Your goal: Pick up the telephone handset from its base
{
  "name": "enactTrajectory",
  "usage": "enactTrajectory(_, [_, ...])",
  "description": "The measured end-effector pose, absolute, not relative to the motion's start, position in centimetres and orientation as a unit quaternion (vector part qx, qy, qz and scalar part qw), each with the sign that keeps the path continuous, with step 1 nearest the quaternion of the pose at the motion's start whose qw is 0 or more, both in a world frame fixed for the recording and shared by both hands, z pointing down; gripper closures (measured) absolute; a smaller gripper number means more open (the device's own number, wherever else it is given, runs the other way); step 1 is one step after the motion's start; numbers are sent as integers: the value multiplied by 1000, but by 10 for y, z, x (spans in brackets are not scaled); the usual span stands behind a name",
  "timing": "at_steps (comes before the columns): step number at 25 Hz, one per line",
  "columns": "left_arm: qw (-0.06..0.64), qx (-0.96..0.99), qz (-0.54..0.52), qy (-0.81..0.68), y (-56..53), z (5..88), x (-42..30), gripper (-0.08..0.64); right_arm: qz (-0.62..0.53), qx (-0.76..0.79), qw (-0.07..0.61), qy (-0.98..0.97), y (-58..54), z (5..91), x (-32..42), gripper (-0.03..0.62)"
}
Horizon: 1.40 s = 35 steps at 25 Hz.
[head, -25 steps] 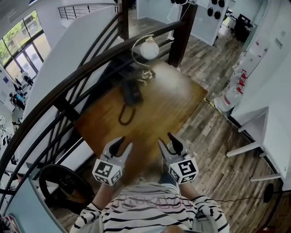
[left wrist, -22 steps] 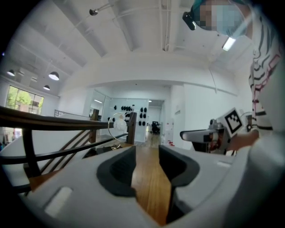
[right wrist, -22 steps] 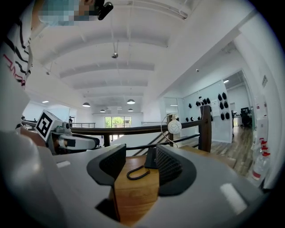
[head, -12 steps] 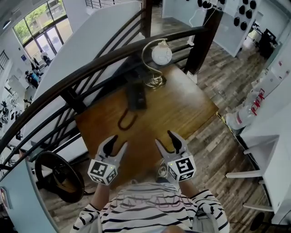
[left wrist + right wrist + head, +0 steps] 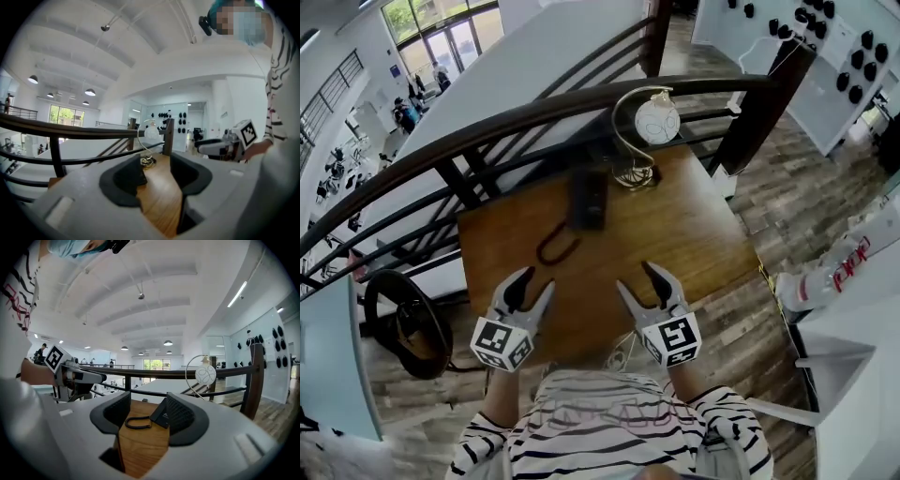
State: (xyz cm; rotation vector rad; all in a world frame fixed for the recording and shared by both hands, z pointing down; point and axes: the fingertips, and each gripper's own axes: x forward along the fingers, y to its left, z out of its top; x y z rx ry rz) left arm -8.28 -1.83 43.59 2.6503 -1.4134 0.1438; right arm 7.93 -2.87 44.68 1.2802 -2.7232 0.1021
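Note:
A black telephone (image 5: 589, 199) lies at the back of the wooden table (image 5: 694, 234), its handset on the base and a looped black cord (image 5: 555, 248) trailing toward me. Both grippers hover over the table's near edge, well short of the phone. My left gripper (image 5: 534, 284) is empty and its jaws are opening. Beside it, my right gripper (image 5: 637, 278) stands open with nothing in it. In the right gripper view the phone (image 5: 161, 416) and cord (image 5: 137, 423) show between the jaws, far off. Only a corner of the phone (image 5: 142, 176) shows in the left gripper view.
A lamp with a white globe (image 5: 656, 122) on a curved wire stand sits at the table's back right, close to the phone. A dark curved railing (image 5: 487, 127) runs behind the table. A black round object (image 5: 403, 319) stands on the floor at left, white furniture (image 5: 853, 375) at right.
The head view has swung so the table now lies more squarely ahead. Both grippers have moved with it and their jaws have spread wider. The phone has not moved.

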Motion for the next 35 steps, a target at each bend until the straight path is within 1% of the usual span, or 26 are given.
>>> enactTrajectory(10, [44, 874, 56, -480, -70, 412, -54, 359, 17, 394, 63, -917, -67, 443, 106, 353])
enactTrajectory(22, [33, 901, 76, -426, -187, 399, -52, 358, 33, 409, 68, -909, -149, 456, 81, 353])
enactTrajectory(28, [53, 908, 86, -406, -242, 420, -59, 356, 36, 418, 79, -904, -188, 470, 64, 353])
enactTrajectory(35, [97, 909, 102, -392, -297, 481, -69, 356, 49, 425, 104, -898, -230, 507, 46, 362])
